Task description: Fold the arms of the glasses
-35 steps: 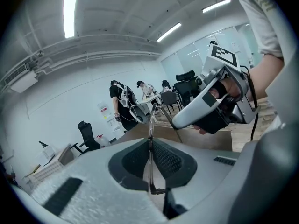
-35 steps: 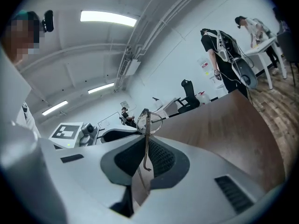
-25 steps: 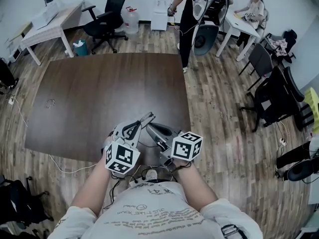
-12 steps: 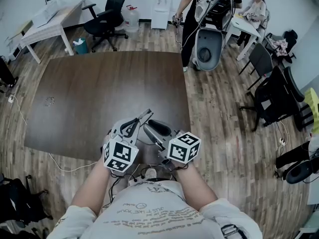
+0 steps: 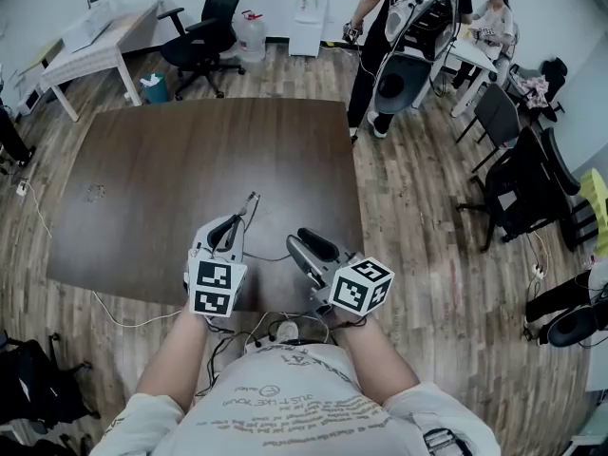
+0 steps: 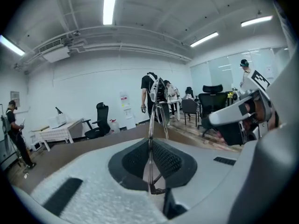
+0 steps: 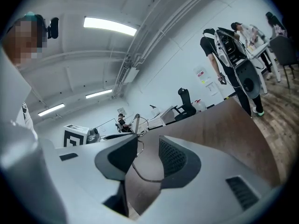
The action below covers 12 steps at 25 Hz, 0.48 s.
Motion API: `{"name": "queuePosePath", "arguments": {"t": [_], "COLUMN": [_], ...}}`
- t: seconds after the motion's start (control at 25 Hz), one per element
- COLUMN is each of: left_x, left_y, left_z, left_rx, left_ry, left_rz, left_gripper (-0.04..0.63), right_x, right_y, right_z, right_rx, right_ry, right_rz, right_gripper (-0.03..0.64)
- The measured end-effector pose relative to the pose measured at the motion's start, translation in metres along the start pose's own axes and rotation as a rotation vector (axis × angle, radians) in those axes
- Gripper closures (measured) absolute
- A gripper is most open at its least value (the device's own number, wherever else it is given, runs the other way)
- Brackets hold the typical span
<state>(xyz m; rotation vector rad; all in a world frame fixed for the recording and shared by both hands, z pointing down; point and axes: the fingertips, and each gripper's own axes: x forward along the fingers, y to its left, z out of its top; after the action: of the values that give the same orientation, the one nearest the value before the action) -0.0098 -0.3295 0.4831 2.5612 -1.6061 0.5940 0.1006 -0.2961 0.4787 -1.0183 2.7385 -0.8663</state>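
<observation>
Glasses [image 6: 150,148] held by left gripper [image 5: 245,209]; right gripper [image 5: 306,247] released
Over the table's [image 5: 190,160] near edge, left jaws pinch the thin frame edge-on; right jaws have just been opening, 1 arm loose between them. The frame could twist out of that narrow pinch, or the arm snag a pad.

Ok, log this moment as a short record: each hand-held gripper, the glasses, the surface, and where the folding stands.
left hand-held gripper: shut on glasses, frame standing on edge between the pads
right hand-held gripper: open, jaws have just been opening; glasses arm runs between them, not pinched
surface: brown table, both grippers over its near edge
folding: that arm sticks out from the frame toward the right jaws, so it seems unfinished
</observation>
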Motion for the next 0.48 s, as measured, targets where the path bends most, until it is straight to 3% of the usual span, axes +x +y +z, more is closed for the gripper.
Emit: {"name": "queuePosePath", "arguments": {"t": [0.24, 0.48], "left_x": [-0.005, -0.008], "left_y": [0.027, 0.037], "left_z": [-0.003, -0.012], "left_rx": [-0.177, -0.395], "left_ry": [-0.014, -0.013], "left_rz": [0.079, 0.071], "left_gripper": [0.56, 0.56], "right_x": [-0.007, -0.004], "right_y": [0.004, 0.018], "right_z": [-0.019, -0.051], "right_rx": [0.053, 0.101], "right_ry": [0.015, 0.073], "right_rz": [-0.003, 0.042], "right_gripper": [0.48, 0.48]}}
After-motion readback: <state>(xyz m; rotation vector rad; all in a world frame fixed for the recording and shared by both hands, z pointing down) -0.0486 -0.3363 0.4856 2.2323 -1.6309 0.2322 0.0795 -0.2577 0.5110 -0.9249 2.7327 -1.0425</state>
